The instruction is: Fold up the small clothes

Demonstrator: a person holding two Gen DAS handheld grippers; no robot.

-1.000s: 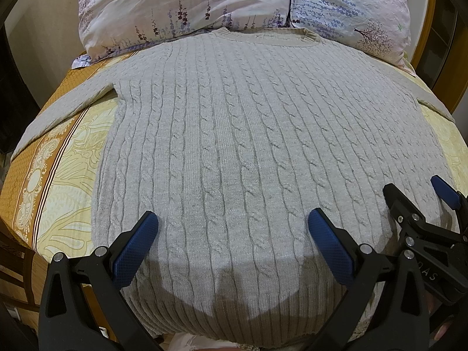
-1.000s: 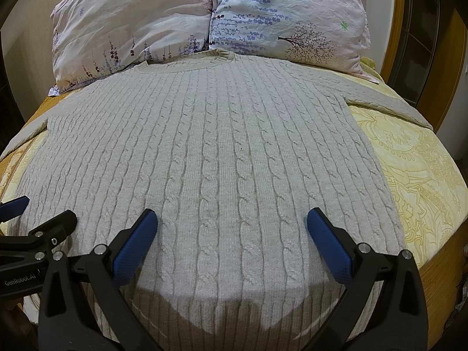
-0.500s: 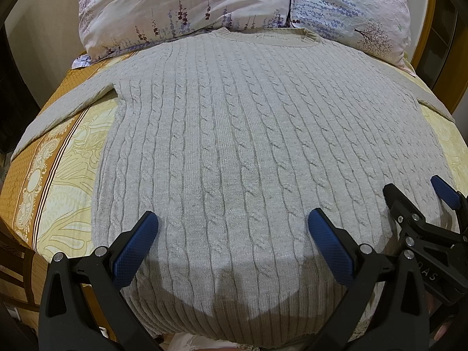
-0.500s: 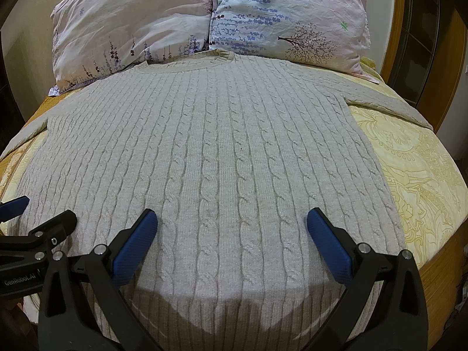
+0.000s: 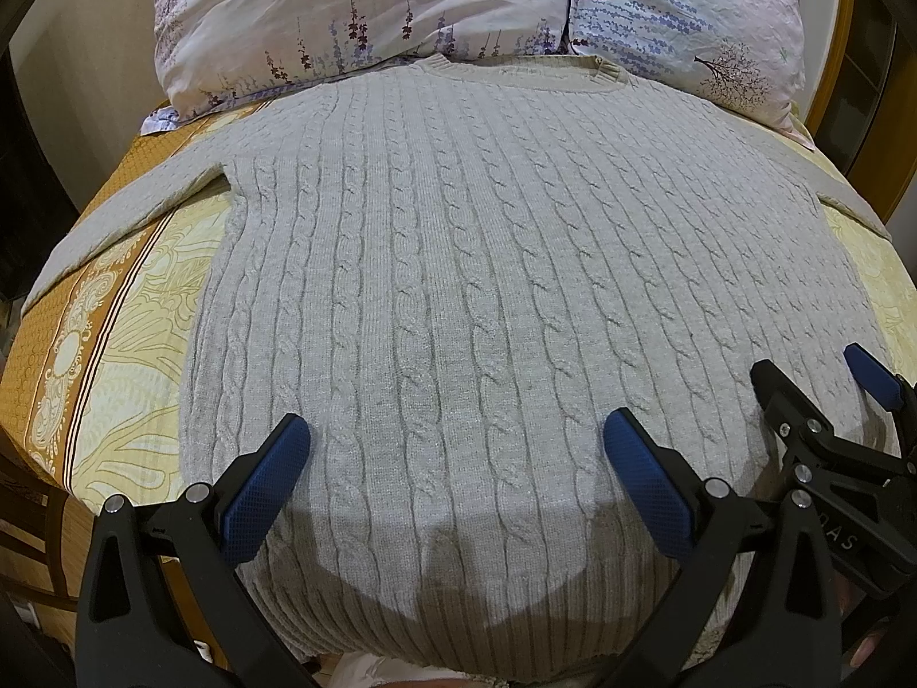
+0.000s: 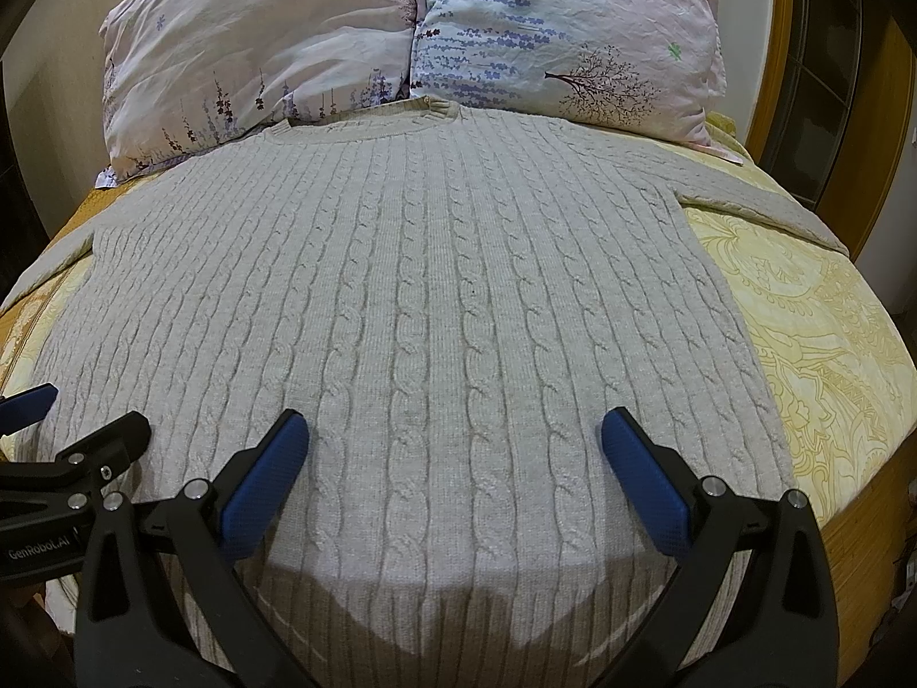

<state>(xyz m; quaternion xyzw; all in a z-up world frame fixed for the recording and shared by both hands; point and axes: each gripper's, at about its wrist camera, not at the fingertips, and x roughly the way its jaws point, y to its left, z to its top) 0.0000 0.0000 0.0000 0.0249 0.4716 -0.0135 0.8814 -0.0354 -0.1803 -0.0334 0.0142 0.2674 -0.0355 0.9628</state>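
Spread flat on a yellow patterned bedspread (image 5: 114, 378) below two floral pillows (image 5: 367, 11), a grey cable-knit sweater (image 5: 487, 286) is seen beneath the wide-open left gripper (image 5: 455, 458), while beneath the equally open right gripper (image 6: 455, 458) its hem is seen, nothing being changed from earlier.

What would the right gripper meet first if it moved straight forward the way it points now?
Probably the sweater, spread flat under the open right gripper. If it cleared the knit, the pillows come next; depth is unclear.
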